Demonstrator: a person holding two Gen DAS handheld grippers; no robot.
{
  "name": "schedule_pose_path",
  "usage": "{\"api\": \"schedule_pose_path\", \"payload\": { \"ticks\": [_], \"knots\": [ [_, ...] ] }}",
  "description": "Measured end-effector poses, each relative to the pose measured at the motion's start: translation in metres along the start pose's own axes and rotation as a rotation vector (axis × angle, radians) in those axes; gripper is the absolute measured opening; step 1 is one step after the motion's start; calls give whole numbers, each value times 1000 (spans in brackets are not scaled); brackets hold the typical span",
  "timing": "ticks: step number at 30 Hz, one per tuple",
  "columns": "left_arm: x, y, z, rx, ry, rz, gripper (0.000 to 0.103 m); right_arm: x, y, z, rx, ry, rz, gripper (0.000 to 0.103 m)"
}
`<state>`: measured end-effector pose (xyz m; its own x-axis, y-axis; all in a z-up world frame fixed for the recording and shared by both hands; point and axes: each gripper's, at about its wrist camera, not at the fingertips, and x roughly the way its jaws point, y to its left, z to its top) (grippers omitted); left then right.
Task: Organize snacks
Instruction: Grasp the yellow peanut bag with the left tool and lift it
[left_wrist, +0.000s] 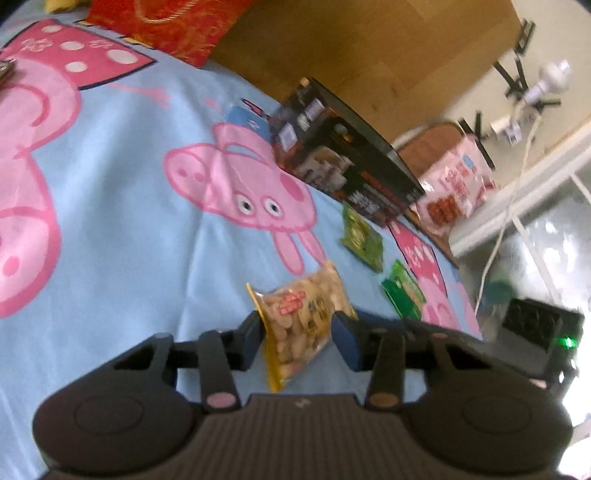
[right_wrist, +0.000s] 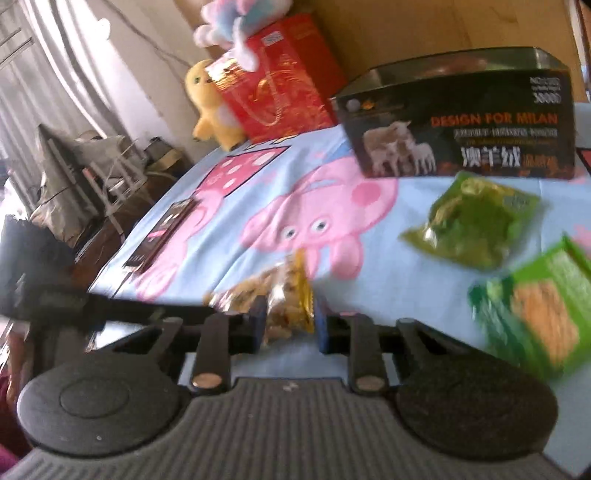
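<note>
A clear-and-yellow peanut packet (left_wrist: 303, 325) lies on the blue cartoon-pig sheet (left_wrist: 122, 177), between the fingers of my left gripper (left_wrist: 295, 341); the jaws stand wide, with a gap on the right side. In the right wrist view the same kind of packet (right_wrist: 284, 302) sits between the fingers of my right gripper (right_wrist: 290, 321), which look closed against it. Two green snack packets (left_wrist: 360, 236) (left_wrist: 402, 295) lie beyond; they also show in the right wrist view (right_wrist: 472, 221) (right_wrist: 535, 314). A black box (left_wrist: 347, 162) (right_wrist: 465, 118) stands behind.
A red gift bag (right_wrist: 280, 81) and a yellow plush (right_wrist: 210, 103) stand at the headboard. A pink-white snack bag (left_wrist: 454, 184) lies past the box. A dark flat packet (right_wrist: 162, 229) lies near the bed's left edge. Black equipment (left_wrist: 539, 328) sits beside the bed.
</note>
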<state>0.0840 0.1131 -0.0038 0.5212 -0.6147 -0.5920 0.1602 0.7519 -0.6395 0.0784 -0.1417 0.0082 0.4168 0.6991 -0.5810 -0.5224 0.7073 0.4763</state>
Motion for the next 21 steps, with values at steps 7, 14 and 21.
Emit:
{"api": "schedule_pose_path", "payload": {
  "ticks": [7, 14, 21],
  "knots": [
    [36, -70, -28, 290, 127, -25, 45, -61, -15, -47, 103, -43, -39, 21],
    [71, -136, -59, 507, 210, -54, 52, -122, -20, -94, 159, -121, -154, 23],
    [72, -147, -65, 507, 202, 2, 54, -129, -14, -100, 74, -145, -255, 26]
  ]
}}
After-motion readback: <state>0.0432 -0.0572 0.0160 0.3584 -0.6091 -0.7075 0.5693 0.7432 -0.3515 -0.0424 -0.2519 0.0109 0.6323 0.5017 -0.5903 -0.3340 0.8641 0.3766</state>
